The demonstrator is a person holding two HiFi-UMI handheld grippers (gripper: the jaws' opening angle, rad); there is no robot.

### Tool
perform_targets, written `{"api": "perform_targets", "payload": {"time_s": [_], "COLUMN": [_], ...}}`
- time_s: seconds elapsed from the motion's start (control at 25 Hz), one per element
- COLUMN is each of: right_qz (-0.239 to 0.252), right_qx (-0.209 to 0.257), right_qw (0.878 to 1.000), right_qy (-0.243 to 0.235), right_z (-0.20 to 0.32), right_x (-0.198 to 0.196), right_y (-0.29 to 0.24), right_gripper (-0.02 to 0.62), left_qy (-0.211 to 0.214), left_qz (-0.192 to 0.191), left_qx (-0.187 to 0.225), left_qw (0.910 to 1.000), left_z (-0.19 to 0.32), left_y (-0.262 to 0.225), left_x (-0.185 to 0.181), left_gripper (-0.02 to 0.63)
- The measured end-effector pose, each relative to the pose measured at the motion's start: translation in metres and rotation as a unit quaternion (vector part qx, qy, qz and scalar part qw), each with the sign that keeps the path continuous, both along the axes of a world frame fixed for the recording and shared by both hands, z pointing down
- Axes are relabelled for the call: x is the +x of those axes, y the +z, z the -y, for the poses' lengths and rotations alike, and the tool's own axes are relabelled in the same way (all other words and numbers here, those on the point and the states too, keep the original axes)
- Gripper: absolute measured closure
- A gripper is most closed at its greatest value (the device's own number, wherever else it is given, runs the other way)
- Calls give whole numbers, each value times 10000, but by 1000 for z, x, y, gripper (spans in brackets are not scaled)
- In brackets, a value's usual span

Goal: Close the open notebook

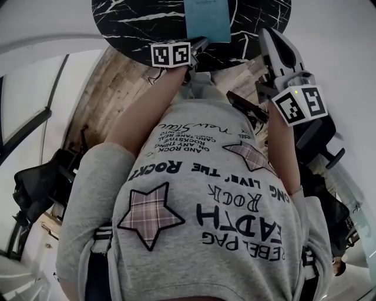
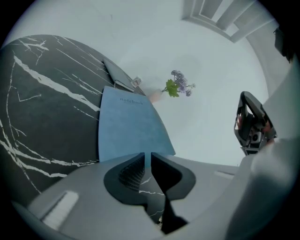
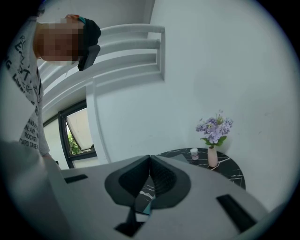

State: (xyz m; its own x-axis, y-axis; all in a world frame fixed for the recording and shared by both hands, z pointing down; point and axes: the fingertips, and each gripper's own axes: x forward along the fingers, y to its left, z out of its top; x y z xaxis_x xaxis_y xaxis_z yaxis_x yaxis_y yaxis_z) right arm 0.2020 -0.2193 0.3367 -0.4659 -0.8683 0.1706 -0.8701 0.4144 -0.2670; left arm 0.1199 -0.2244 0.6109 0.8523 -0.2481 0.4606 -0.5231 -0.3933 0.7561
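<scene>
The blue notebook [image 2: 129, 126] lies closed and flat on the round black marble table [image 2: 42, 117], its cover up and its right edge reaching past the table's rim. It also shows at the top of the head view as the notebook [image 1: 207, 17]. My left gripper [image 2: 147, 158] sits at the notebook's near edge with its jaws a narrow slit apart; only table shows in the gap. In the head view the left gripper [image 1: 198, 44] points at that same edge. My right gripper [image 1: 267, 35] hovers to the right of the notebook. In its own view the right gripper [image 3: 150, 158] has its tips together, holding nothing.
A small vase of purple flowers [image 3: 213, 133] and a small pink pot [image 3: 194, 153] stand at the table's far side by the white wall. The vase [image 2: 178, 86] lies beyond the notebook. The person's grey printed shirt [image 1: 205, 217] fills the lower head view; wooden floor [image 1: 100, 100] lies left.
</scene>
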Motion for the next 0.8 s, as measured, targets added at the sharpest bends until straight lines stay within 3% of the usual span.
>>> {"api": "perform_targets", "payload": {"time_s": [0.16,0.32,0.8], "right_qz": [4,15,39], "right_qx": [-23,-20,93], "right_qw": [10000,10000,9998], "right_qy": [-27,-39,-154], "right_z": [-1,0,4], "right_x": [-2,-4,-13], "right_y": [2,0,-5], "right_gripper": [583,583,583], "left_qy": [-14,9,-476], "left_qz": [377,490,168], "left_qx": [-138,-61,443], "left_qw": [9992,9988,9977], "left_z": [-1,1,29], "left_y": [14,12,-31], "left_x": [-4,-7,-30], "left_gripper": [594,594,597]}}
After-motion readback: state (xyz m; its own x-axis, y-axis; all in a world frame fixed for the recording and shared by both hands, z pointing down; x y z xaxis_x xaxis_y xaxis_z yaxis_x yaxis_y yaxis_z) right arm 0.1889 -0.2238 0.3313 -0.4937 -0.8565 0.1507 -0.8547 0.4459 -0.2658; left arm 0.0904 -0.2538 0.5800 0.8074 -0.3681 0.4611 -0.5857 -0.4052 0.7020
